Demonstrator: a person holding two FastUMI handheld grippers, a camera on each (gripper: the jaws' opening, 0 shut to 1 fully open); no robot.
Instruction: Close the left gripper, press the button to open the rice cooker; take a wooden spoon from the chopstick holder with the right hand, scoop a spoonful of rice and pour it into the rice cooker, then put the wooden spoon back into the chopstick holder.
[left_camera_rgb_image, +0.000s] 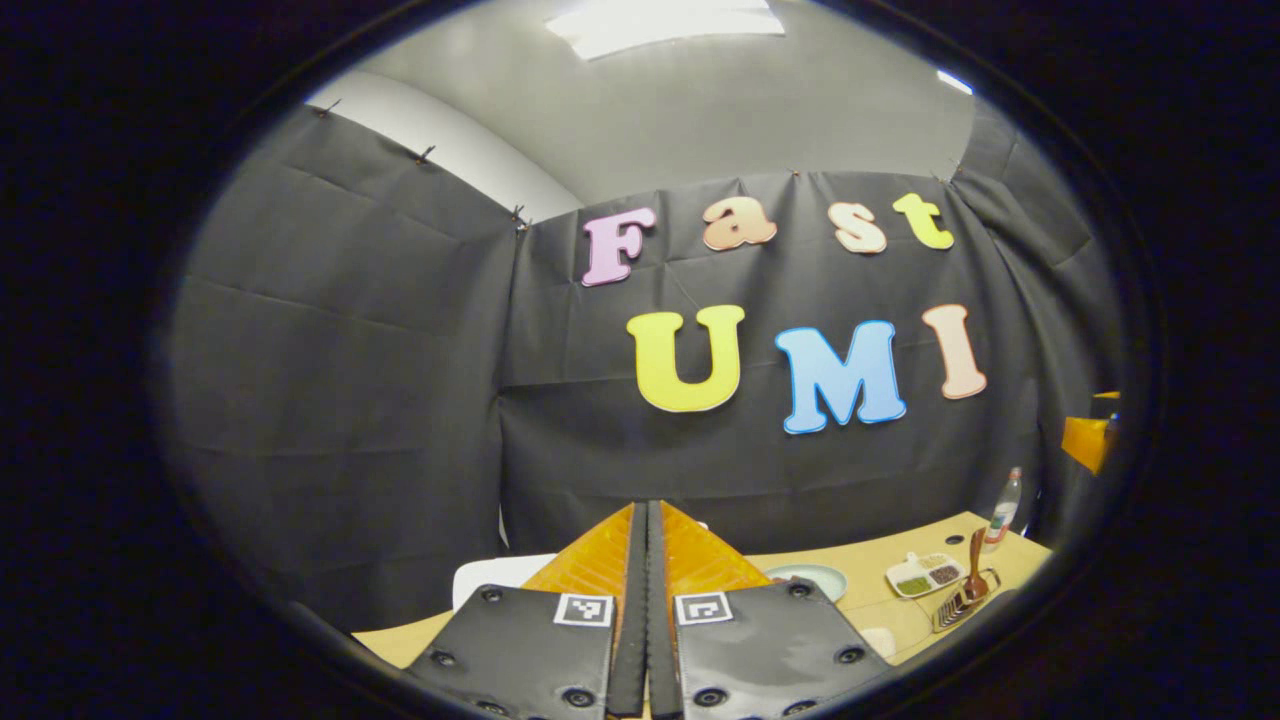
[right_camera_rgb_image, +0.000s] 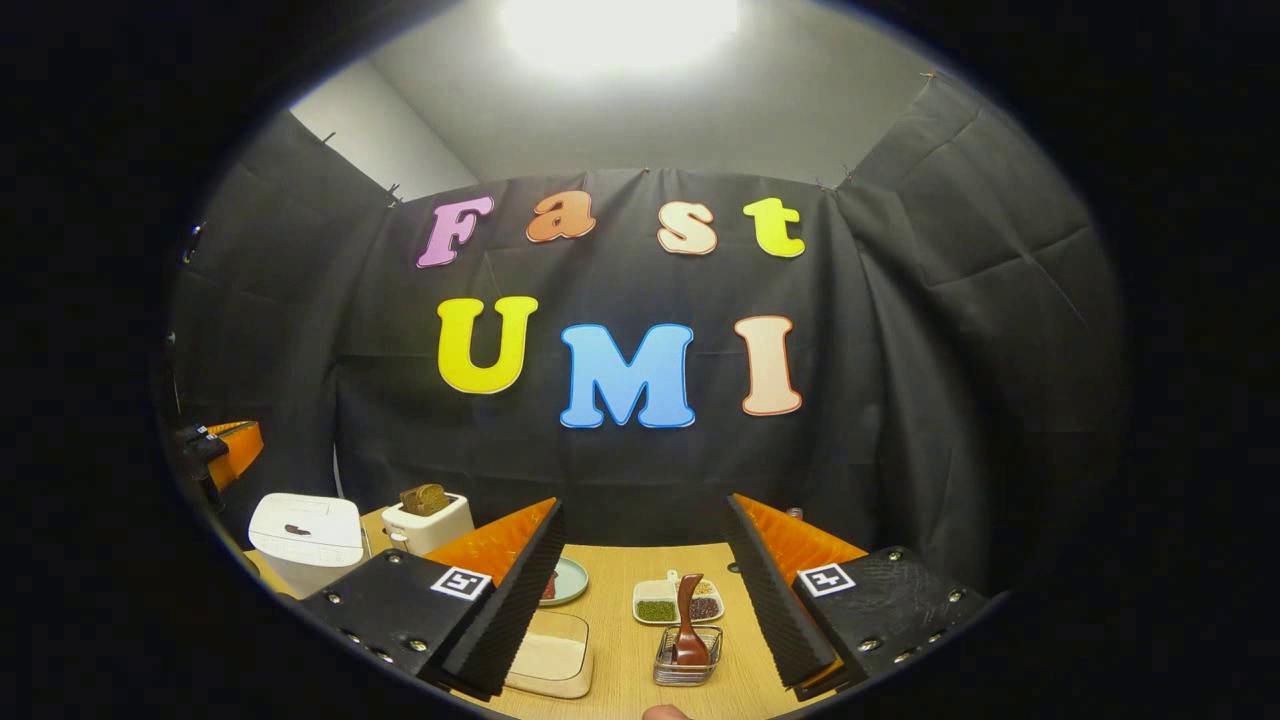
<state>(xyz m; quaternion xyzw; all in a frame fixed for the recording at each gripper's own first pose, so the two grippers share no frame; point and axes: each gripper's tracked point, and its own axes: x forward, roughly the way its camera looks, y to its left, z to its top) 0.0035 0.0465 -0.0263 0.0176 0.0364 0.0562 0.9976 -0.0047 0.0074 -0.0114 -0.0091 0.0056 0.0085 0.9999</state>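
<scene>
A: On the wooden table (right_camera_rgb_image: 620, 640) sit all your things. What is the biggest?

B: The white rice cooker (right_camera_rgb_image: 305, 540), far over on your left side. Its lid is down.

A: And next to it?

B: A white toaster (right_camera_rgb_image: 428, 522) with brown bread sticking out of the top. Then comes a flat box of rice (right_camera_rgb_image: 548, 655), near your right gripper's left finger.

A: How is your right gripper (right_camera_rgb_image: 645, 590)?

B: Its fingers are spread wide, with nothing between them. Your left gripper (left_camera_rgb_image: 647, 600) has its fingers pressed together, holding nothing.

A: Where is the wooden spoon (right_camera_rgb_image: 688, 628)?

B: It stands up in the wire chopstick holder (right_camera_rgb_image: 686, 668), straight ahead between your right gripper's fingers. Just behind it is a little tray of beans (right_camera_rgb_image: 678, 600). A green plate (right_camera_rgb_image: 570, 580) sits left of that tray. From your left gripper view, a small bottle (left_camera_rgb_image: 1003, 510) stands at the back of the table.
</scene>
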